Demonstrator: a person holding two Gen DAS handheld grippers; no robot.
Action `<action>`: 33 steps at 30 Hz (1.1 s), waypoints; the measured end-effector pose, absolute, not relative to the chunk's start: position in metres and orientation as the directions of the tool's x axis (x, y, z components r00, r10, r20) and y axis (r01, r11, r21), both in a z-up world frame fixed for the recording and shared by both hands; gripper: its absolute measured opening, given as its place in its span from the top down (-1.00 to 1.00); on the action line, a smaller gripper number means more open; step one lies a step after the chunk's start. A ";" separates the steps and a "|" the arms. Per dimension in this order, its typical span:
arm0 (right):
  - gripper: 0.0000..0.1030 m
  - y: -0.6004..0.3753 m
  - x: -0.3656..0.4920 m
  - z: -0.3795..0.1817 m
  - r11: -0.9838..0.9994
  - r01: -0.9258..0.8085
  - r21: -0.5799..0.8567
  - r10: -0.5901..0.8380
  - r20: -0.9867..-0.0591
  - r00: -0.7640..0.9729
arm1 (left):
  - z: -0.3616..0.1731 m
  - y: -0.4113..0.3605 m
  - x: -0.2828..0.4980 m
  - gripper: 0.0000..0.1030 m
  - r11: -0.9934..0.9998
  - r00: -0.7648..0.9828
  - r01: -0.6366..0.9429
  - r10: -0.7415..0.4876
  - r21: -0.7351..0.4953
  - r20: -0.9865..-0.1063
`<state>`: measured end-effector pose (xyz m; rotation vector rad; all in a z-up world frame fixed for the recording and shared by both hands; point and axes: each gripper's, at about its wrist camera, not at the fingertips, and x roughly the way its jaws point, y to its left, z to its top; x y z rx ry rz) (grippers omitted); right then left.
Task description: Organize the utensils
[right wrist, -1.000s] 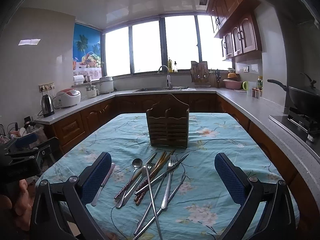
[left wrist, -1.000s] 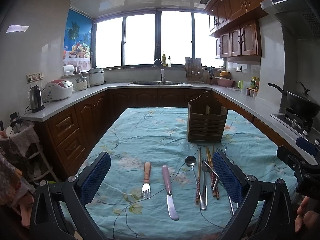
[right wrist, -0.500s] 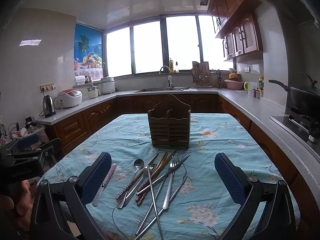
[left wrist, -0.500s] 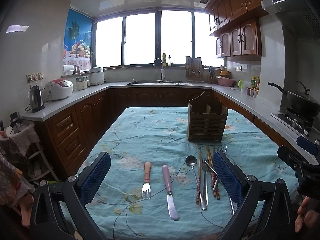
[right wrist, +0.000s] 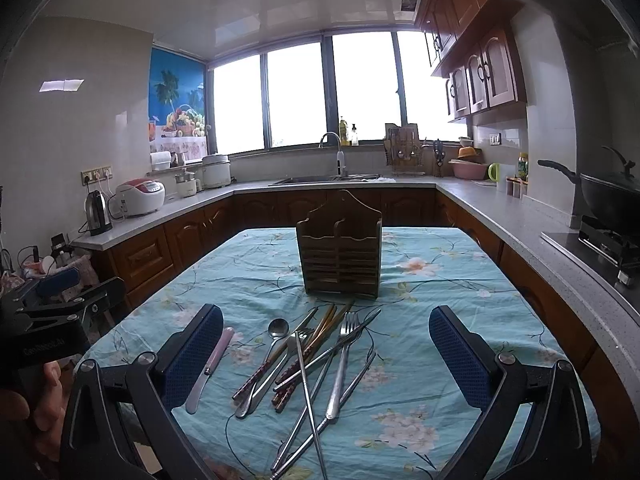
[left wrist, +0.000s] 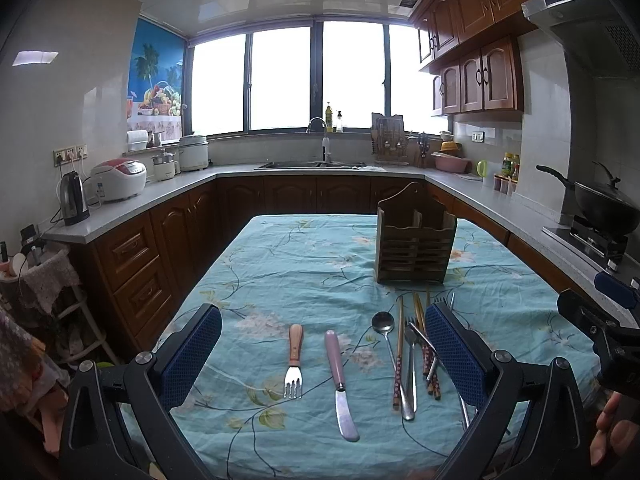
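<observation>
A wooden utensil holder (left wrist: pixel 415 245) (right wrist: pixel 339 256) stands upright mid-table on the floral cloth. In the left wrist view a wood-handled fork (left wrist: pixel 294 360) and a pink-handled knife (left wrist: pixel 340 380) lie side by side, with a spoon (left wrist: pixel 385 326) and a heap of chopsticks and cutlery (left wrist: pixel 416 352) to their right. The right wrist view shows that heap (right wrist: pixel 312 364) crossed over itself, the pink knife (right wrist: pixel 210 368) at its left. My left gripper (left wrist: pixel 322 354) hangs open above the fork and knife. Open too, my right gripper (right wrist: pixel 326 354) hovers over the heap. Neither holds anything.
The table (left wrist: pixel 280 264) sits inside a U-shaped counter (left wrist: pixel 168 196) with wooden cabinets. A kettle (left wrist: pixel 74 204) and rice cooker (left wrist: pixel 118 180) stand at left, a sink (left wrist: pixel 316 165) at the back, a wok on a stove (left wrist: pixel 600 208) at right. A person's hand (right wrist: pixel 24 404) holds the other gripper.
Both grippers have drifted very slightly; the right one's view has shifted a touch. The utensils and the holder lie as before.
</observation>
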<state>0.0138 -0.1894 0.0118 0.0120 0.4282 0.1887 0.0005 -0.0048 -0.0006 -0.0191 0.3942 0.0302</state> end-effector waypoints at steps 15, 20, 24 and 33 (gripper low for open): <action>-1.00 -0.189 0.014 0.013 0.982 -0.178 0.057 0.185 -0.412 0.892 | -0.003 -0.004 0.005 -0.99 0.999 0.920 -0.029 0.019 -0.020 -0.392; -1.00 -0.191 0.017 0.013 0.982 -0.176 0.062 0.186 -0.419 0.889 | -0.005 -0.002 0.011 -0.99 0.999 0.909 -0.022 0.008 -0.029 -0.417; -1.00 -0.193 0.023 0.009 0.982 -0.176 0.069 0.189 -0.440 0.878 | -0.011 0.004 0.027 -0.99 0.998 0.880 -0.014 -0.017 -0.062 -0.474; -1.00 -0.204 0.042 -0.005 0.981 -0.162 0.105 0.193 -0.494 0.848 | -0.012 0.012 0.062 -0.98 0.993 0.791 -0.030 -0.045 -0.112 -0.610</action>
